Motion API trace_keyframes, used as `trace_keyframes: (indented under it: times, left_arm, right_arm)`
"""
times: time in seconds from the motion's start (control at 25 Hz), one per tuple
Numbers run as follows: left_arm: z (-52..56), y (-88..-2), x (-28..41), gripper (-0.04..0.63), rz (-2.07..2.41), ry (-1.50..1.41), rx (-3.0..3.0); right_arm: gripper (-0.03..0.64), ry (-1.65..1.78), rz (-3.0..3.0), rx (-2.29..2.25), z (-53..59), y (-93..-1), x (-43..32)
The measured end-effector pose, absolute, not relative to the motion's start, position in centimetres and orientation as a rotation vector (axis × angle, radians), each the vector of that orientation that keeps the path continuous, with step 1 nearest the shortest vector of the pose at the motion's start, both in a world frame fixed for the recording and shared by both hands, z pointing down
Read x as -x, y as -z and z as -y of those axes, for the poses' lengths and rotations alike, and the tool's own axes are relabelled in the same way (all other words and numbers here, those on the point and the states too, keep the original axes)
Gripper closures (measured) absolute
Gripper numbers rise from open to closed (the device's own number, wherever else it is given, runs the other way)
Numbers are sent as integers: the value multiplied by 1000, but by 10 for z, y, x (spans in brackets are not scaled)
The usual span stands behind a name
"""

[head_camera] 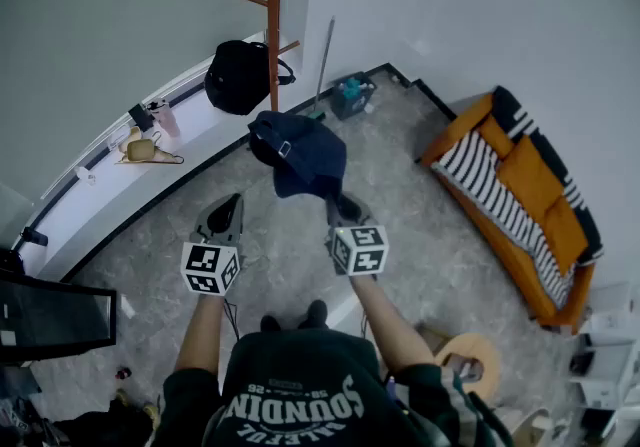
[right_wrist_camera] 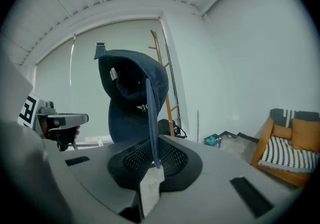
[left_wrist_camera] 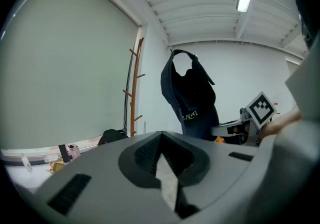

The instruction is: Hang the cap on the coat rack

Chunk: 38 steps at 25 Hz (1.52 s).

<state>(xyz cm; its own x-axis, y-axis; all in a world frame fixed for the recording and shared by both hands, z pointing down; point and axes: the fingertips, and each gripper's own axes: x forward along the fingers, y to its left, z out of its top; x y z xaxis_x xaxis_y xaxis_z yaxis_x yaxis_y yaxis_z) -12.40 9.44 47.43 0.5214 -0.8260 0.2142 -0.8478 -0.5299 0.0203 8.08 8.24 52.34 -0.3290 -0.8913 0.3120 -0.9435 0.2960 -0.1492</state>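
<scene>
A navy cap [head_camera: 300, 155] hangs in the air in front of me, its brim pinched edge-on in my right gripper [head_camera: 338, 203], which is shut on it. In the right gripper view the brim [right_wrist_camera: 151, 133] runs straight down into the jaws of the right gripper [right_wrist_camera: 154, 165]. The wooden coat rack [head_camera: 273, 15] stands against the far wall just beyond the cap, with a black bag [head_camera: 238, 77] on a lower peg. My left gripper [head_camera: 232, 203] is left of the cap, shut and empty. The left gripper view shows the cap [left_wrist_camera: 190, 97] to the right of the rack [left_wrist_camera: 134, 87].
An orange sofa [head_camera: 520, 195] with striped cushions lines the right wall. A white window ledge [head_camera: 120, 185] carries small items. A teal object [head_camera: 352, 95] and a leaning pole [head_camera: 322, 65] stand by the rack. A round wooden stool [head_camera: 470, 355] is at my right.
</scene>
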Motion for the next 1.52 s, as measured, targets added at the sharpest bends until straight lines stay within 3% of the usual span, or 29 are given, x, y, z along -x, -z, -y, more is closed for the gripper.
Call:
trace_keyframes:
  times: [1.52]
  left_arm:
    - [-93,-482,83,595,1492,-288,-2574]
  right_arm:
    - [602,-482,2379,-1702,-66,-532,-143]
